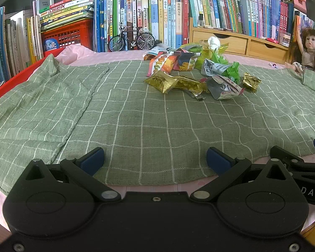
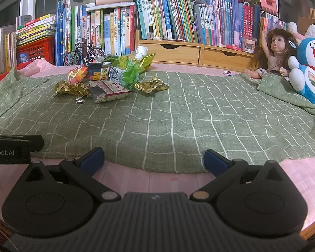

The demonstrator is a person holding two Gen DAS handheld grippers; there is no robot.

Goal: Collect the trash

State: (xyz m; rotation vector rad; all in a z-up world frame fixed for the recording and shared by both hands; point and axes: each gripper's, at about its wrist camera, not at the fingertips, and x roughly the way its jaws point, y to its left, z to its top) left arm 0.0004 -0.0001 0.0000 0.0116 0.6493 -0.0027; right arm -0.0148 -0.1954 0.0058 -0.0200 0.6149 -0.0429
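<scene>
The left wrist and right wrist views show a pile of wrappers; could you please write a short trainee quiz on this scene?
1. True or false: the left tool is shut on a wrapper.
2. What covers the table under the pile of crinkled snack wrappers?
A. green checked cloth
B. bare wood
C. newspaper
3. In the right wrist view, the long-haired doll sits on which side of the wrappers?

Key:
1. False; both it and the right tool are open and empty.
2. A, the green checked cloth.
3. The right side.

low wrist views, probably side-by-side, sharing wrappers (image 1: 191, 73)
</scene>
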